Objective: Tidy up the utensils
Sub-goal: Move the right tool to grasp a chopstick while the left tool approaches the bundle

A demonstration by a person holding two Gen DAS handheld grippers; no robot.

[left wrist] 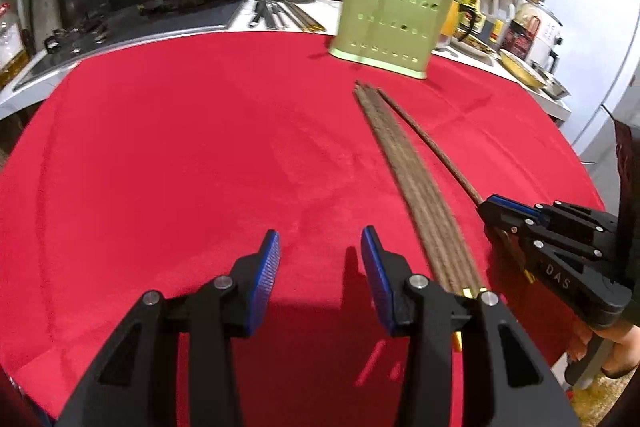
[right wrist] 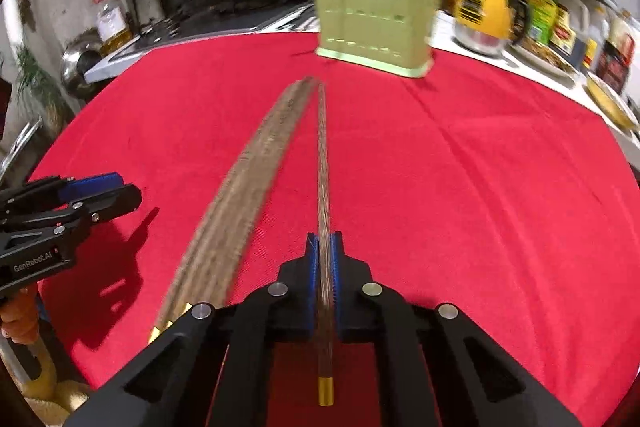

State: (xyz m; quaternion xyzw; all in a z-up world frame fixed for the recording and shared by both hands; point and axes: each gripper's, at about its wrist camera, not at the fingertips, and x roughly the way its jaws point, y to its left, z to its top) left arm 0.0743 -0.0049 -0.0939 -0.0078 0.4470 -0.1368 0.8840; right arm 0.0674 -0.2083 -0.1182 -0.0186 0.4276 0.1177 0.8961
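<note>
right gripper (right wrist: 325,247) is clamped on one chopstick (right wrist: 322,163), long axis pointing straight at the green utensil holder (right wrist: 376,15) at the bench's far edge; left gripper (left wrist: 320,255) hangs wide, empty, beside the remaining chopsticks (left wrist: 404,171)

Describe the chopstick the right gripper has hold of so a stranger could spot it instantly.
On the red velvet tablecloth, before the pale green perforated plastic utensil holder, lies a bundle of dark wooden chopsticks. Right of it, the single dark wooden gold-capped chopstick alone runs between the right gripper fingers.
</note>
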